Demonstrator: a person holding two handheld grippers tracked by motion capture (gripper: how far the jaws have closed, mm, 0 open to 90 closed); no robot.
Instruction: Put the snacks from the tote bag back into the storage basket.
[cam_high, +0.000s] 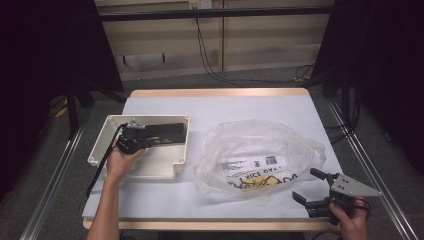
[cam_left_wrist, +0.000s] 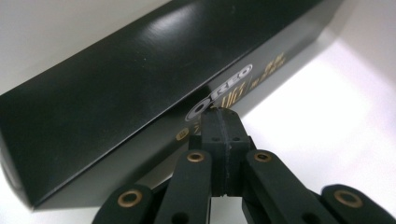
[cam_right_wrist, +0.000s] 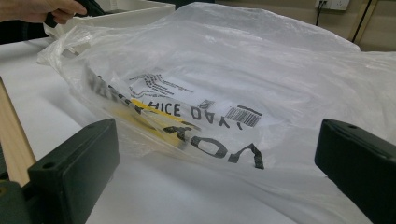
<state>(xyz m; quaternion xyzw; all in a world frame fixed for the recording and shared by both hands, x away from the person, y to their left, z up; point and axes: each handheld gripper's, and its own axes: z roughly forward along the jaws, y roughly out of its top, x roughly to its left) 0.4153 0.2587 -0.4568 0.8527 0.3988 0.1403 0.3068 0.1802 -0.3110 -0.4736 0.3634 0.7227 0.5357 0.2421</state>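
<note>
Long glossy black cardboard box (cam_left_wrist: 140, 93): we read "OREO" in a silver oval; the gold lettering beside it is too blurred for us.
Crumpled clear plastic bag (cam_right_wrist: 243, 79): we read "NICE DAY" mirrored, above a barcode and small illegible print.

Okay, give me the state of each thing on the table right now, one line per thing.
Black box: lying flat inside the tray, not gripped.
White tray: open-topped, holding the box.
Plastic bag: crumpled, lying on the table.
Left tool: shut, empty, tips at the box.
Right tool: open, empty, facing the bag.
</note>
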